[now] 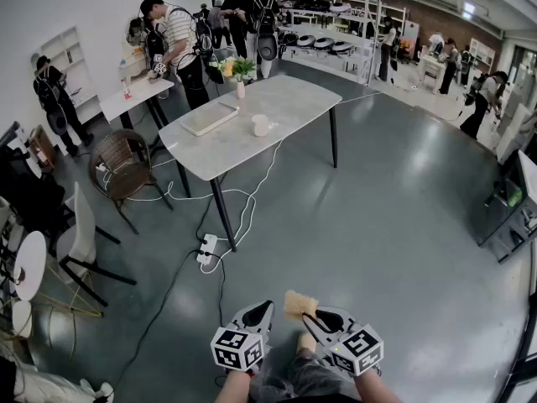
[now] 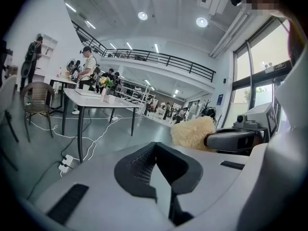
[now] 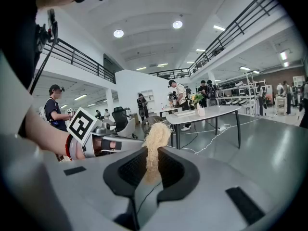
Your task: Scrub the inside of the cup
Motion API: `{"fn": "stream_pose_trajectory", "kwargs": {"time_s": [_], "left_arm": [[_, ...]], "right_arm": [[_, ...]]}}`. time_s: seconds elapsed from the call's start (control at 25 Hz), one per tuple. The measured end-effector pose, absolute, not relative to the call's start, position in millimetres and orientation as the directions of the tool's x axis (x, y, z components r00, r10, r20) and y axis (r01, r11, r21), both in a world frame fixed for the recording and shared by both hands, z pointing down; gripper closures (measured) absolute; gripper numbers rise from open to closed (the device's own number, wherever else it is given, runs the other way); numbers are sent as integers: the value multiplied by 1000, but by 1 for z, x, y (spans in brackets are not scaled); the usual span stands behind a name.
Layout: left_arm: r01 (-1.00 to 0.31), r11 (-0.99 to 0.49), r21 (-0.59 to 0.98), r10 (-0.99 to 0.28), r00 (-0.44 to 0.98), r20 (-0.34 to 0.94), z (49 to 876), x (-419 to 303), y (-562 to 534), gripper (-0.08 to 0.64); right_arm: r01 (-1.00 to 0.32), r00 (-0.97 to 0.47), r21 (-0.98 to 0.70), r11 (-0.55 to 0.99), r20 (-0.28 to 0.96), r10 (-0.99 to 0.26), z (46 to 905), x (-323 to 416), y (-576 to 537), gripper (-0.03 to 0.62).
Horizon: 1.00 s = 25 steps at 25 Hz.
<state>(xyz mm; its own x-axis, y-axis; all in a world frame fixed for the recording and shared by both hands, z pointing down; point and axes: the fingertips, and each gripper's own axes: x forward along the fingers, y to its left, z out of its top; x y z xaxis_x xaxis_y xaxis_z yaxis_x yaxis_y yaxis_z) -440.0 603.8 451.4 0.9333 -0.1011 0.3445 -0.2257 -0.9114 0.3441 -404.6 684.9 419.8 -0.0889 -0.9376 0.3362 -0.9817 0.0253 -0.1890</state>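
Note:
A small white cup (image 1: pixel 260 125) stands on the grey table (image 1: pixel 285 99), far ahead of me across the floor. My right gripper (image 1: pixel 310 315) is shut on a tan fibrous scrubbing pad (image 1: pixel 299 304), which sticks up from between its jaws (image 3: pixel 155 136). Close beside it on the left, my left gripper (image 1: pixel 266 308) is shut with nothing in it (image 2: pixel 155 145). In the left gripper view the pad (image 2: pixel 192 133) shows to the right, and the cup (image 2: pixel 111 99) sits small on the distant table. The right gripper view also catches the cup (image 3: pixel 200 111).
On the table lie a flat tray (image 1: pixel 210 118) and a vase of flowers (image 1: pixel 241 72). A power strip (image 1: pixel 205 249) with white cables lies on the floor by the table leg. Chairs (image 1: pixel 122 168) stand at the left. Several people stand behind the table.

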Motion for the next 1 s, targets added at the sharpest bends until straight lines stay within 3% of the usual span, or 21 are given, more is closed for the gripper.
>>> {"fn": "stream_pose_trajectory", "kwargs": {"time_s": [0.52, 1.0], "left_arm": [[-210, -941, 266, -119, 940, 321, 427, -312, 544, 546], [-227, -941, 250, -141, 937, 319, 421, -261, 527, 548]], "right_arm": [[-989, -73, -145, 26, 328, -942, 414, -279, 619, 532], [-988, -51, -156, 5, 297, -953, 405, -218, 602, 532]]}}
